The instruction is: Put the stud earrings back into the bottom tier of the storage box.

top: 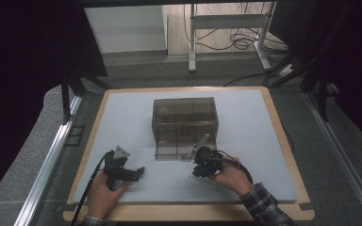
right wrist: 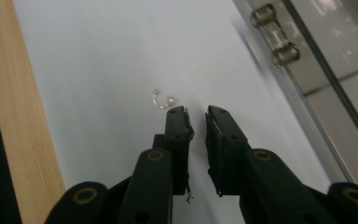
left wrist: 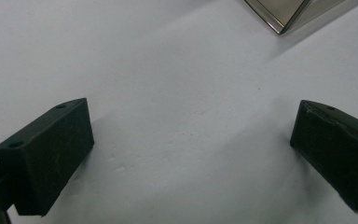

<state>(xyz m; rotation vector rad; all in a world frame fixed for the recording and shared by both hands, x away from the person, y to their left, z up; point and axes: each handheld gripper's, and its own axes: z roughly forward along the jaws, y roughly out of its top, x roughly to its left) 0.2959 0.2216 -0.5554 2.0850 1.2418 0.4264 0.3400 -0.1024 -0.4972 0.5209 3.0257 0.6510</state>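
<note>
A smoky see-through box (top: 185, 117) with inner compartments stands mid-board, its front flap (top: 172, 150) lying down on the white mat (top: 245, 155). A tiny pearl earring (right wrist: 164, 101) with a wire hook lies on the mat, just ahead of my right gripper (right wrist: 196, 112). That gripper's jaws stand a narrow gap apart with nothing between them. The box's edge and a metal latch (right wrist: 275, 35) are at its right. The right gripper (top: 195, 172) sits off the flap's right corner. My left gripper (top: 139, 172) (left wrist: 191, 109) hovers wide open over bare mat, a box corner (left wrist: 284, 16) ahead.
The mat lies on a wooden-rimmed board (top: 283, 141). Its wooden edge (right wrist: 23, 116) runs close along the left of the right gripper view. Beyond the table are metal desk legs (top: 192, 42) and cables on the floor.
</note>
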